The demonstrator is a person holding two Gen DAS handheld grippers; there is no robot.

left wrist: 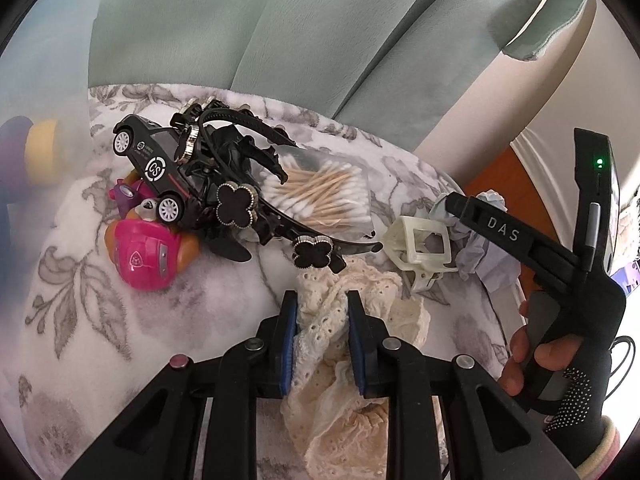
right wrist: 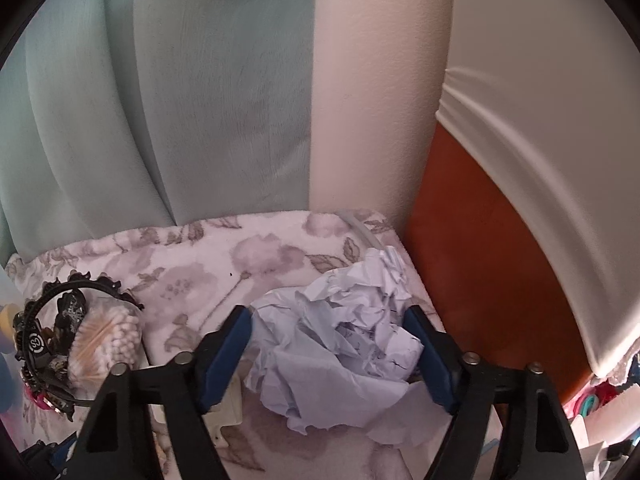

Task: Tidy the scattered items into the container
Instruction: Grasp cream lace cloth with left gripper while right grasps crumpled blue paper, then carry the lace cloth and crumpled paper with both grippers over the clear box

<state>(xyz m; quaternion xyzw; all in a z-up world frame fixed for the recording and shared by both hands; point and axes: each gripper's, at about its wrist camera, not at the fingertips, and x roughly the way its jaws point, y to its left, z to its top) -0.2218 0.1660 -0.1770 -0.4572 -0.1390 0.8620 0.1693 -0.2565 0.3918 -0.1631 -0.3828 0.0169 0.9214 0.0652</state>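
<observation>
Beside blanket edge [right wrist: 384, 236]: crumpled paper [right wrist: 340, 344], open floor [right wrist: 480, 260].

Supporting surface: a white plush blanket [left wrist: 80, 300] with grey floral print, spread as a soft cover. Lying on it: cream lace fabric [left wrist: 404, 320]; a crumpled pale-blue paper wad [right wrist: 340, 336]; an off-white plastic clip [left wrist: 420, 244] just beside the paper; a clear bag of cotton swabs [left wrist: 324, 196]; black headbands [left wrist: 280, 224] with clover ornaments, tangled in a heap with a black toy car [left wrist: 156, 168]; a pink toy figure [left wrist: 144, 256] touching the heap.
</observation>
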